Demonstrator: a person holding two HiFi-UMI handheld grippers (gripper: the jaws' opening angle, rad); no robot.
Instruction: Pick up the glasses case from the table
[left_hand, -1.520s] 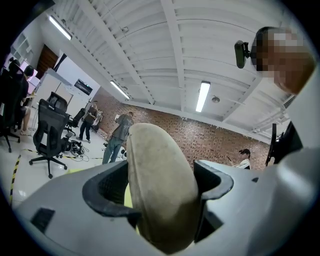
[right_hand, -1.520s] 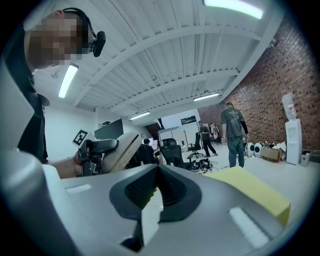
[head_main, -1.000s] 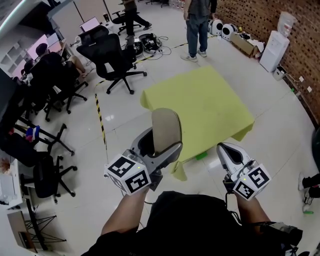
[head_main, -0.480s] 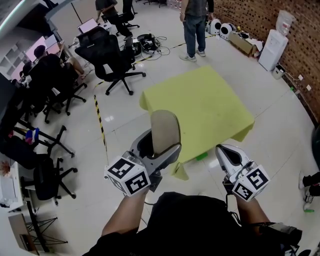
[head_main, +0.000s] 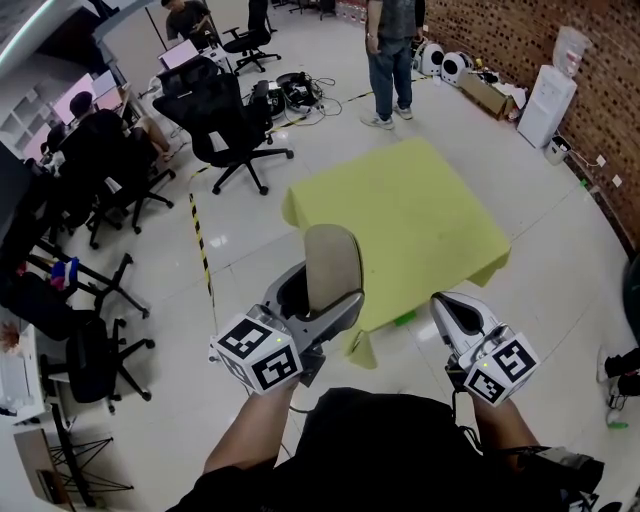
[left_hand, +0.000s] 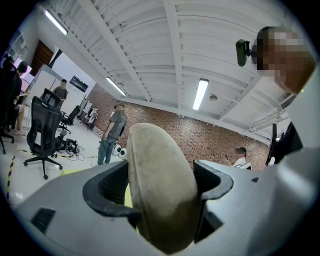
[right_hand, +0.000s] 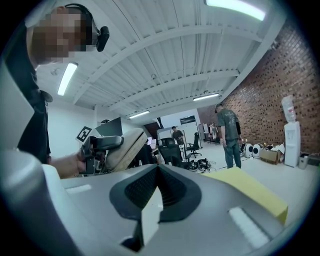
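A: What has changed since a second ago?

B: Very little. The left gripper (head_main: 312, 300) and the right gripper (head_main: 458, 312) stay almost where they were, close to the body. Only the standing person (head_main: 390, 45) beyond the table (head_main: 420, 215) has stepped a little.

A: Where is the glasses case now?

B: The glasses case (head_main: 333, 262) is not on the table. It stands upright in the left gripper, near the front corner of the yellow table but above the floor, not touching it.

A: Why is it held like this?

B: I think the lift is already done. The case is kept high and near the chest, so it seems safe there and easy to watch.

A: How do the fingers of the left gripper stand?

B: They are narrow and press on both broad sides of the case's lower end. The rounded upper part rises free above them.

A: And the right one?

B: Its fingers are together, pad against pad, with nothing between. It holds nothing and touches nothing. It only waits beside the left one, well apart from it.
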